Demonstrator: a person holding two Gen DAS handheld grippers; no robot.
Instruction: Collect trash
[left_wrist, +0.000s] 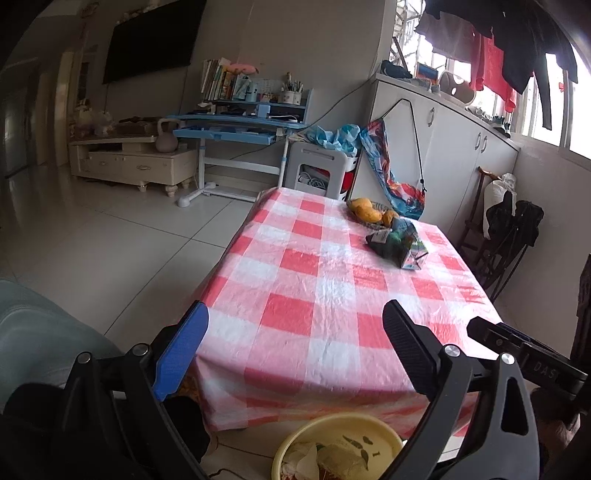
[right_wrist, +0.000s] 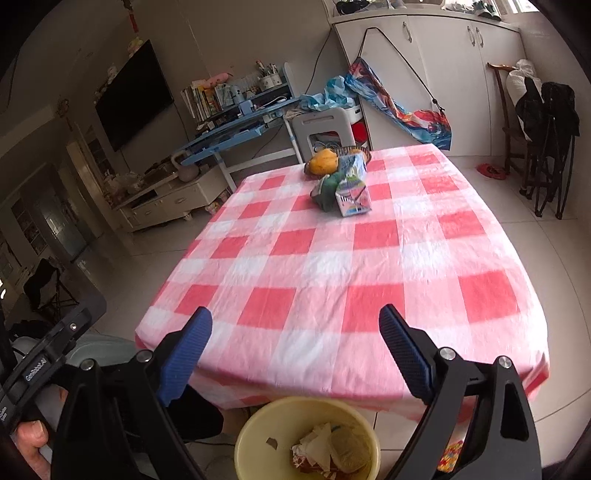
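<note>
From the left wrist camera, the left gripper (left_wrist: 295, 328) hangs over the near edge of the table (left_wrist: 314, 295) with its jaws spread wide and nothing between them. Directly below and just nearer than the fingertips, on the floor, stands the yellow bin (left_wrist: 295, 439), holding crumpled paper scraps. Well ahead and to the right of the gripper, on the checked cloth, lie a dark green bag (left_wrist: 388, 243) and a small carton (left_wrist: 415, 254), touching each other; just beyond them sits a basket of orange fruit (left_wrist: 369, 210).

From the right wrist camera, the right gripper (right_wrist: 295, 328) is likewise spread wide and holds nothing, poised over the table's (right_wrist: 332, 277) near edge. The yellow bin (right_wrist: 258, 424) sits straight below, between the fingers, with paper trash (right_wrist: 325, 448) inside. Far ahead, roughly centred, the carton (right_wrist: 352, 199) leans against the green bag (right_wrist: 325, 192), with the fruit basket (right_wrist: 328, 160) just behind.
</note>
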